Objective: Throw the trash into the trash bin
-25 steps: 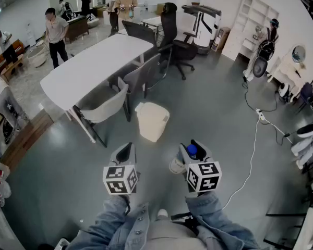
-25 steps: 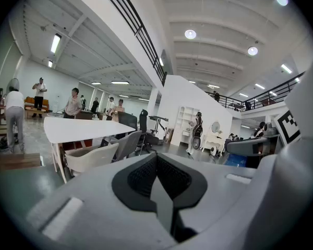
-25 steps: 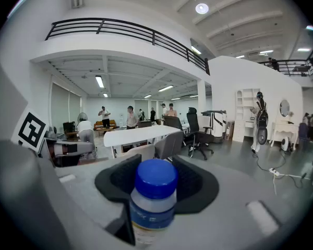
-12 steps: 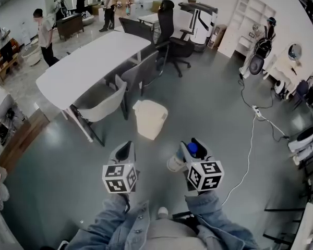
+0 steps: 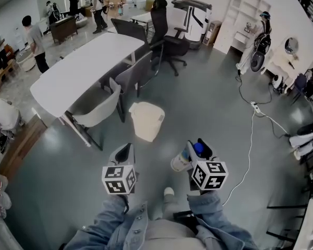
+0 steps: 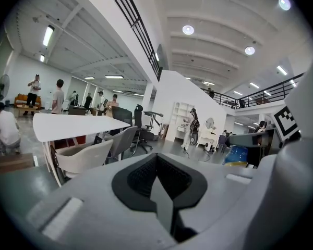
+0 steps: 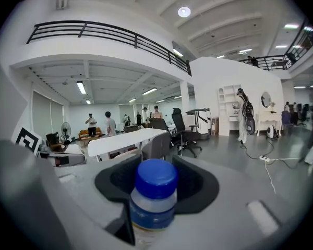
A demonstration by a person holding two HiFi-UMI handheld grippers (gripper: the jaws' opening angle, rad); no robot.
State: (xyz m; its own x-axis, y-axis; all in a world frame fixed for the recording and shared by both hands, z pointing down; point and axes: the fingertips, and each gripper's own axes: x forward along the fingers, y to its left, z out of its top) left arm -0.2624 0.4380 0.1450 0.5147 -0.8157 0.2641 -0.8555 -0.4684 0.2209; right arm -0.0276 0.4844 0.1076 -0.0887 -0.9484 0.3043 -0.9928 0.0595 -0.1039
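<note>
A cream trash bin (image 5: 146,120) stands on the grey floor beside the grey chairs, ahead of both grippers. My right gripper (image 5: 198,149) is shut on a clear plastic bottle with a blue cap (image 5: 180,161). In the right gripper view the bottle (image 7: 154,191) stands upright between the jaws. My left gripper (image 5: 124,151) hangs level beside it on the left; its jaws meet with nothing between them (image 6: 159,184). The bin is hidden behind the gripper bodies in both gripper views. The left gripper view shows the bottle (image 6: 236,155) at its right edge.
A long white table (image 5: 88,66) with grey chairs (image 5: 96,108) stands left of the bin. Black office chairs (image 5: 164,33) stand beyond. A white cable (image 5: 253,139) runs over the floor at right. Several people (image 5: 34,43) stand far back left.
The view has moved forward over the floor; the bin sits a little further left in the picture. A shoe now shows below the grippers. The right gripper still holds the bottle.
</note>
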